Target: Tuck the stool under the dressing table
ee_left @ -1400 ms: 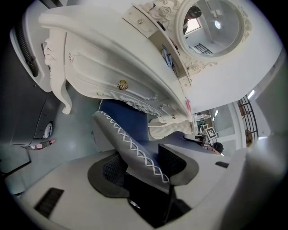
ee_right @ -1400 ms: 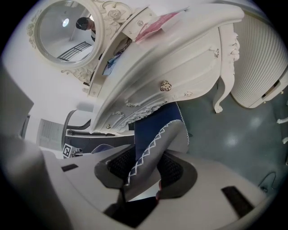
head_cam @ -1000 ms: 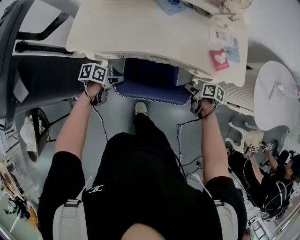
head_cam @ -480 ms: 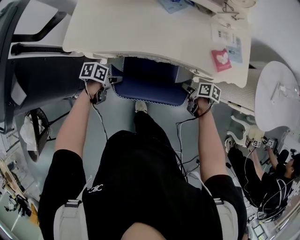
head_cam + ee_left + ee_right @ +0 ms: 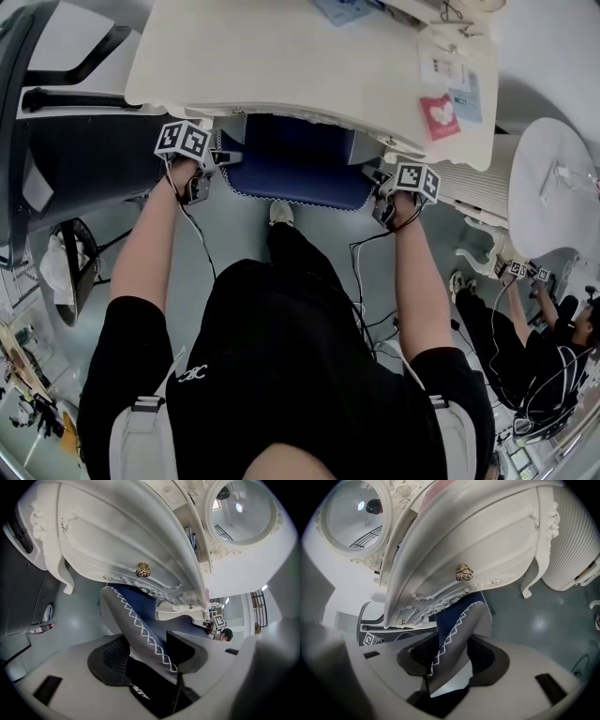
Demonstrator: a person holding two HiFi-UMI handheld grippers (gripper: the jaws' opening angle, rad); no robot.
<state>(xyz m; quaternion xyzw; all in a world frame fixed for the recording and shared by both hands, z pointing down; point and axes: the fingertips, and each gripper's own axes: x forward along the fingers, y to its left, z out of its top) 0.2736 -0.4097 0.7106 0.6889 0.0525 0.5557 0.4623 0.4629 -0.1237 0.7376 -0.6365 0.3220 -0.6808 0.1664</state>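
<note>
**A:** What is at the left side?

**B:** The left claw is at the left end of the stool. Its jaws are opening, and the padded edge of the stool lies between them.

**A:** How does the stool look?

**B:** The seat is dark blue. Around its side goes a grey band with white crossed stitches. From above it is a wide rectangle, and its front edge is slightly curved.

**A:** Where is it?

**B:** It is under the white desk. The back part is hidden below the desk top and the front part shows. Just in front of it the person's shoe stands on the grey floor.

**A:** Which way does it lie?

**B:** Its long axis runs from left to right, along the carved front edge of the desk. The long front side faces the person.

**A:** And at the right side?

**B:** The right claw is at the right end of the stool. Its jaws are opening as well, with the stitched edge between them. Above it there is a gold knob on the desk front. A red card lies on the desk top.
</note>
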